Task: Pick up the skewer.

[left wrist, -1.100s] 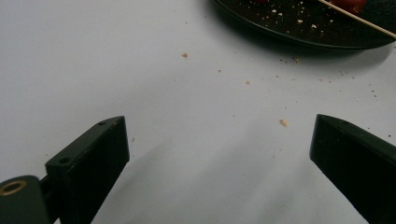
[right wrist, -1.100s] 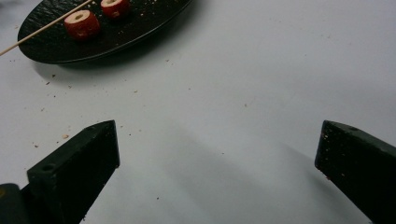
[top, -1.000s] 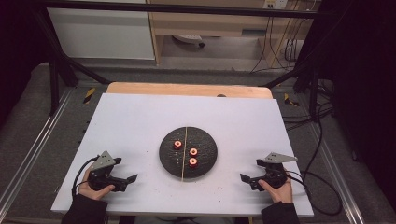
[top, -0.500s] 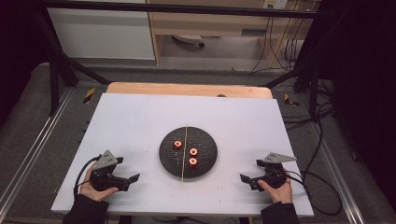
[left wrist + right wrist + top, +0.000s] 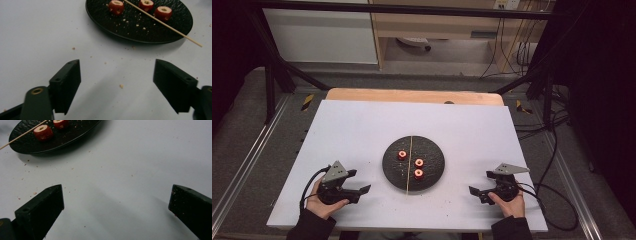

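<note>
In the high view, a round black plate (image 5: 392, 172) sits at the middle of the white desk (image 5: 362, 130), a little below the frame's centre. Three red fruit pieces (image 5: 418, 173) lie on it: one left of a thin wooden skewer (image 5: 410, 150) that runs top to bottom across the plate, two right of it. The left gripper (image 5: 358, 183) is at the lower left, held in a hand (image 5: 319, 202), its fingers pointing right toward the plate and spread apart with nothing between them; they have just been closing a little. The right gripper (image 5: 479, 186) is at the lower right in the other hand (image 5: 507, 204), fingers aimed left at the plate and open, nothing between them. Both grippers are well apart from the plate.

In the left gripper view, the two black fingers (image 5: 66, 83) rise from the bottom corners, wide apart over bare desk with scattered crumbs (image 5: 121, 86). The plate (image 5: 120, 30) fills the upper right, carrying the three fruit pieces (image 5: 116, 6) and the skewer (image 5: 172, 28), whose end overhangs the plate's rim at the right.

In the right gripper view, the fingers (image 5: 42, 211) stand wide open at the bottom corners above empty desk. The plate (image 5: 62, 141) is in the upper left, with two fruit pieces (image 5: 43, 132) and the skewer (image 5: 22, 135) poking past the rim at the left edge.
</note>
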`<state>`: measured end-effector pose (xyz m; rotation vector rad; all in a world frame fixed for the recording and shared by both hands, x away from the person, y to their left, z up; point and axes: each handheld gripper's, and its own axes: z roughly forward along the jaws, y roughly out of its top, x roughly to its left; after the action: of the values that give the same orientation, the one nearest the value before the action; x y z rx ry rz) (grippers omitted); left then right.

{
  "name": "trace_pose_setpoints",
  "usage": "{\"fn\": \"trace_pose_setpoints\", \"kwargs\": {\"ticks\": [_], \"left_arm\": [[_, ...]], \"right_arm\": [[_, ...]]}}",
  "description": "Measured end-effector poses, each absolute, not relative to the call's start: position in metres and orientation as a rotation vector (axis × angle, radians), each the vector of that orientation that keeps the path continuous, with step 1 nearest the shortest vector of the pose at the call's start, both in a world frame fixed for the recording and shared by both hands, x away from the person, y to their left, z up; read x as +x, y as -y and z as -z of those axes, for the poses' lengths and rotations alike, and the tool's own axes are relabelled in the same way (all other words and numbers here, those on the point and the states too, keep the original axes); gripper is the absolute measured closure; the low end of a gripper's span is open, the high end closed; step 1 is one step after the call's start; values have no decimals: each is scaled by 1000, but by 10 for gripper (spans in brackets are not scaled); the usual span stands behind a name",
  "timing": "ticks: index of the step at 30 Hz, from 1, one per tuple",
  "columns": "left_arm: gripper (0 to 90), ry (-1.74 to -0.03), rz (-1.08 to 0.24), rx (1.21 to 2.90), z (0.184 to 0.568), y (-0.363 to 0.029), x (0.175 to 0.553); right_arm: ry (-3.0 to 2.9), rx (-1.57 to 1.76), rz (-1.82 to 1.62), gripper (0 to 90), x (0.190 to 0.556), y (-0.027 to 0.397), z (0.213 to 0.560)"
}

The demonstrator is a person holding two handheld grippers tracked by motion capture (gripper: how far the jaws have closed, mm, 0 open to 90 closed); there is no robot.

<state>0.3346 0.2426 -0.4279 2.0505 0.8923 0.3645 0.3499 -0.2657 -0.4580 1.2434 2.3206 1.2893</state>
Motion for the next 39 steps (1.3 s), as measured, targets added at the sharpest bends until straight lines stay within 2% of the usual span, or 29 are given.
{"fn": "trace_pose_setpoints", "kwargs": {"ticks": [11, 12, 17, 20, 31, 39], "left_arm": [[559, -888, -318, 2062, 414, -212, 340], [619, -885, -311, 2062, 413, -209, 340], [692, -863, -295, 2075, 410, -192, 343], [773, -852, -289, 2089, 411, -183, 346], [890, -789, -263, 2134, 410, -146, 350], [897, -747, -222, 2162, 421, -120, 349]], "right_arm": [[-2325, 1241, -1287, 6, 349, 266, 458], [-2326, 1239, -1288, 6, 350, 266, 458], [-2327, 1240, -1289, 6, 349, 266, 458], [-2326, 1243, -1285, 7, 349, 266, 458], [-2322, 1246, -1294, 7, 350, 266, 457], [-2318, 1244, -1297, 7, 349, 266, 458]]}}
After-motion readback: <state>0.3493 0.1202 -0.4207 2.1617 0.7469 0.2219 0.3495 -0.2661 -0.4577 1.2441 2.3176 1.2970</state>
